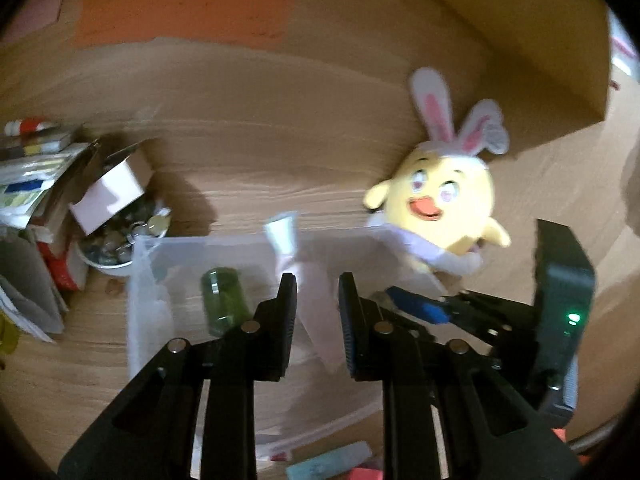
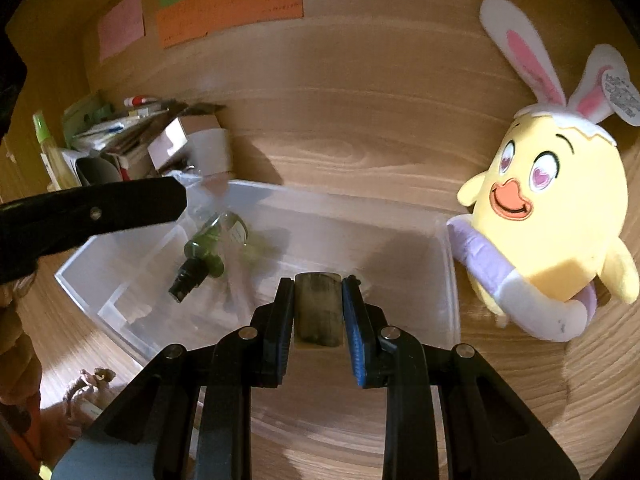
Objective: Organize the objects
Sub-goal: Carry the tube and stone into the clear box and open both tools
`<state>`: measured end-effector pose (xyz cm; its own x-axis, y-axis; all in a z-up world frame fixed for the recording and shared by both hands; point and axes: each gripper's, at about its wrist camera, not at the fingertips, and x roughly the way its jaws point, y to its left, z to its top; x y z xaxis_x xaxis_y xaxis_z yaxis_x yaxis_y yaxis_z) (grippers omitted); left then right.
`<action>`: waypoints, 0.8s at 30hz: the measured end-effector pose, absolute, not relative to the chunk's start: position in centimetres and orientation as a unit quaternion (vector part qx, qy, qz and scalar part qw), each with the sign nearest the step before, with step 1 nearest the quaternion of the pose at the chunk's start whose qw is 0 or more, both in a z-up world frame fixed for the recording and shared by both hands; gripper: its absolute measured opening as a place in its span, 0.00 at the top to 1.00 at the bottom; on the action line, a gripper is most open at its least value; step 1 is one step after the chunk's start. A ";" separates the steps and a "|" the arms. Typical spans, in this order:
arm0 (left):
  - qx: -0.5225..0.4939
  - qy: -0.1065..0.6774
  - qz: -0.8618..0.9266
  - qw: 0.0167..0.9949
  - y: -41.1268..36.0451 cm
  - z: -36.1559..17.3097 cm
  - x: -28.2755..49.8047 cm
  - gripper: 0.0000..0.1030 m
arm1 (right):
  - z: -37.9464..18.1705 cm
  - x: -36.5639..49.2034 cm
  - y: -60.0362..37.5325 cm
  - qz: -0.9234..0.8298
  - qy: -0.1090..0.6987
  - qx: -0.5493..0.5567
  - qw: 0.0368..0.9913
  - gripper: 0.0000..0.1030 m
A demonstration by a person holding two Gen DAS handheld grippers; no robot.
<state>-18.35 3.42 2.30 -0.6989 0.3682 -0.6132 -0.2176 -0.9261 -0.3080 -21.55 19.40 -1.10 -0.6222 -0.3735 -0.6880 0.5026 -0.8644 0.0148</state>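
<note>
The right hand-held gripper (image 2: 316, 304) is clamped on a small dark olive block (image 2: 318, 310), squeezed between its two pads over the near half of the clear plastic bin (image 2: 450, 280). I take the step in hand to be the drop-off: the block is being carried into the bin to join what already lies there. What the block is I cannot make out; it is blurred and dim. Its long axis runs along the fingers, pointing away from the holder toward the bin's far wall.

The left hand-held gripper (image 1: 316, 292) holds a pale, whitish tube (image 1: 308, 280) that rises between its fingers. The tube's flat end tips up toward the far rim of the bin, its length roughly in line with the fingers and leaning a little left. The fingers look closed on it, though motion blur softens the contact.

A green spray bottle (image 2: 210, 246) lies on its side on the bin floor toward the left wall, its black nozzle pointing at the near-left corner.

Next, I judge, each gripper should lower its load to a bare stretch of the floor and part its fingers, keeping off the bottle. The yellow chick plush (image 2: 548, 216) leans at the bin's right wall, on the table (image 2: 360, 120).
</note>
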 end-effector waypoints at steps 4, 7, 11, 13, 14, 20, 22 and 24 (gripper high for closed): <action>-0.376 -0.116 0.908 0.148 2.6 1.1 -19.2 0.81 | -1.7 -21.5 18.9 -0.893 0.099 0.364 0.244 0.79; -0.384 -0.117 0.904 0.145 2.5 0.6 -19.5 0.81 | -1.9 -21.5 18.7 -0.892 0.100 0.366 0.245 0.79; -0.384 -0.106 0.907 0.135 2.6 0.7 -19.3 0.81 | -2.1 -21.6 18.5 -0.891 0.101 0.369 0.244 0.79; -0.382 -0.098 0.910 0.130 2.7 0.9 -19.1 0.79 | -2.1 -21.6 18.6 -0.892 0.099 0.368 0.243 0.79; -0.381 -0.096 0.911 0.128 2.7 0.9 -18.9 0.73 | -2.1 -21.6 18.6 -0.892 0.100 0.368 0.244 0.79; -0.362 -0.075 0.923 0.107 2.8 2.0 -17.7 0.49 | -1.6 -21.5 18.8 -0.891 0.097 0.369 0.248 0.57; -0.354 -0.067 0.927 0.100 2.8 2.5 -17.0 0.44 | -1.2 -21.2 18.9 -0.895 0.096 0.360 0.245 0.52; -0.344 -0.057 0.933 0.094 2.8 3.0 -16.0 0.38 | -0.5 -20.8 19.2 -0.899 0.094 0.350 0.246 0.50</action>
<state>-16.05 2.83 3.03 -0.7459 0.2141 -0.6307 -0.1353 -0.9759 -0.1713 -20.82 19.20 -0.53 -0.6336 -0.3765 -0.6759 0.5079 -0.8614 0.0037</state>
